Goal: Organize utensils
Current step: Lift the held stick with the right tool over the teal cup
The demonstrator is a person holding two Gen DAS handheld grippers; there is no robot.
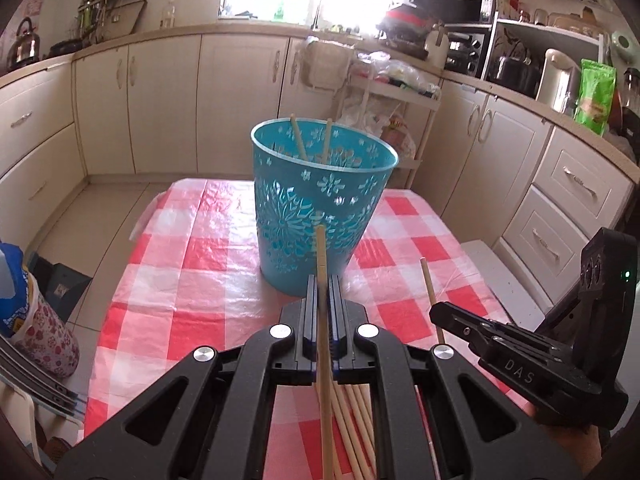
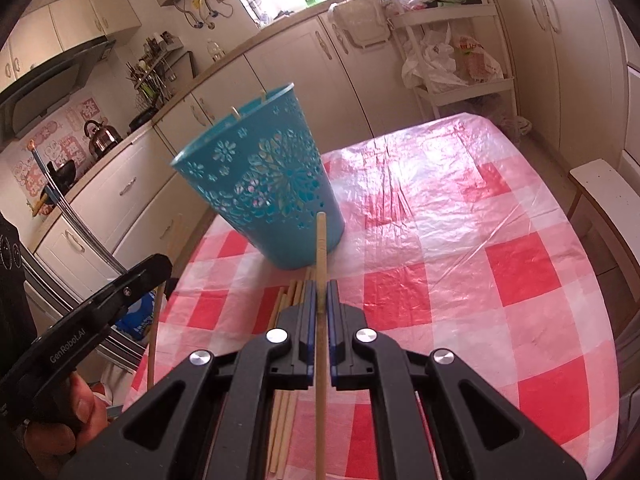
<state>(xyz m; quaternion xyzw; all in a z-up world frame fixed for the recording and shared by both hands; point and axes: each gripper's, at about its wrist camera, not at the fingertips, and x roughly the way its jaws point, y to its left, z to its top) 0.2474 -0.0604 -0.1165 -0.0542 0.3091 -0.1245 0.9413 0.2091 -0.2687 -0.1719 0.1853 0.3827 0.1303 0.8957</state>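
A teal cut-out plastic bin (image 1: 320, 204) stands on the red-and-white checked table, with two wooden chopsticks (image 1: 298, 138) leaning inside it. My left gripper (image 1: 322, 280) is shut on one chopstick (image 1: 321, 248) that points at the bin. Several loose chopsticks (image 1: 356, 420) lie on the cloth under it. My right gripper (image 2: 320, 286) is shut on another chopstick (image 2: 321, 240), just short of the bin (image 2: 260, 184). More chopsticks (image 2: 290, 296) lie below it. The right gripper (image 1: 440, 314) with its chopstick (image 1: 430, 292) also shows in the left wrist view.
The table (image 2: 460, 240) has a plastic checked cloth. Kitchen cabinets (image 1: 160, 100) ring the room. A white rack (image 1: 400, 92) with bags stands behind the table. A floral bag (image 1: 36, 320) sits at the left, a white stool (image 2: 600, 184) at the right.
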